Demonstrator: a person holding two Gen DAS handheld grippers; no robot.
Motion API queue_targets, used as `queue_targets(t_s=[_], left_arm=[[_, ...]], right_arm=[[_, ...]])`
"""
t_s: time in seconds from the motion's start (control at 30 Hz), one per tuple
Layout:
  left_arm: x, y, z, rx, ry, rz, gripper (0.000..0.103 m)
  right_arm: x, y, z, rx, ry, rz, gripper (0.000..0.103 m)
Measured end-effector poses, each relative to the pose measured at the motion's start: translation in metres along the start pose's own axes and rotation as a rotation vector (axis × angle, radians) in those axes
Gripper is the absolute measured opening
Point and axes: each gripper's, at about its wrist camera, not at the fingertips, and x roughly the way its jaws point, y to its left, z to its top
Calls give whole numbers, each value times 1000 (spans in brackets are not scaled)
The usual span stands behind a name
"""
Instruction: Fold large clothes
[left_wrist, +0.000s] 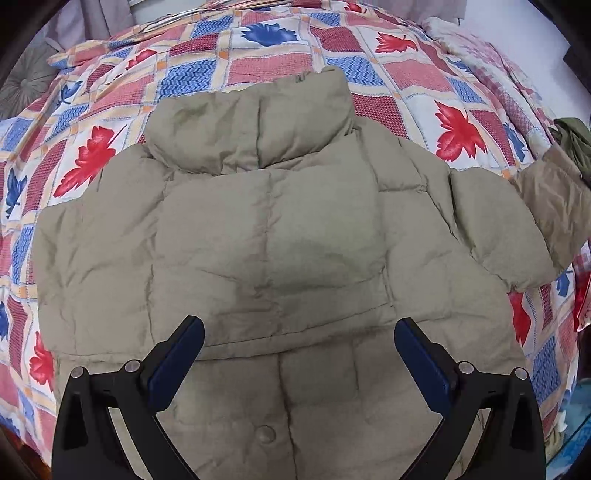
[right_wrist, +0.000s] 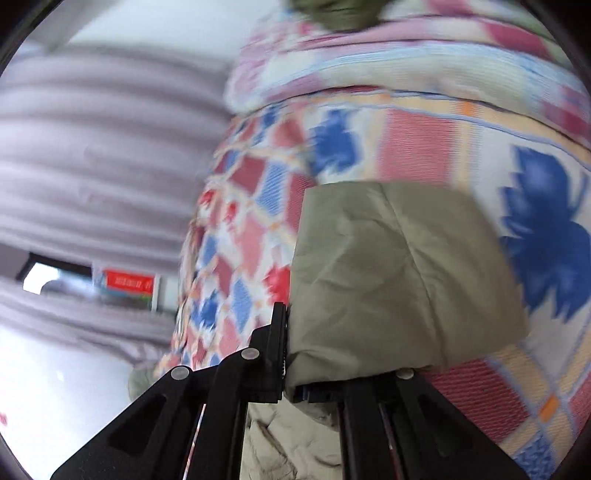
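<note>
lying spread on its front, back up, the beige puffer jacket (left_wrist: 280, 236) covers the middle of the bed, collar (left_wrist: 255, 125) toward the far side and its hem nearest the left camera. one sleeve (left_wrist: 495, 236) angles out to the right in the left wrist view, its cuff end (right_wrist: 399, 273) pinched in the right gripper (right_wrist: 291, 373), whose jaws are closed tight on the fabric — the blur in the right wrist view suggests that hand is in motion. the left gripper (left_wrist: 299, 332) hovers over the lower back of the jacket with its jaws wide apart, touching nothing that can be made out.

judging by this, the fold is barely begun: the body is flat and unfolded, the left-hand sleeve looks tucked close, and only the right sleeve is taken up, presumably to be laid across the back. halving the body is left.

under it all lies a patchwork quilt (left_wrist: 424, 77) with red and blue leaves — an olive garment (left_wrist: 572, 140) sits at its right edge.
</note>
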Motion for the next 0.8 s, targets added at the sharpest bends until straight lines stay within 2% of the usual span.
queue_targets(t_s=[0.07,0.2,0.33,0.43,0.57,0.7,0.8], left_arm=[[-2,11,-2,-17,-4,-2,103],[-9,42,-8,-38,-24,21,103],[-12,80,-13,-96,-33,37,103],[-10,105,-18,-123,-30,53,103],[-6,126,-23,-129,-22,56,103],[-3,137,-25,-123,-26,44,103],[-2,140,-23,-125,-29,36,103]], right_arm=[[15,38,-17,-113,39,25,7],[57,121,-79,-424,128,14,7],[102,162,-157,-608,269,19,7],[135,165,-215,-682,376,-21,7],[168,140,-272,-709,495,-122,7],[186,98,-291,-611,550,-239,7],[187,87,-291,-560,556,-274,8]])
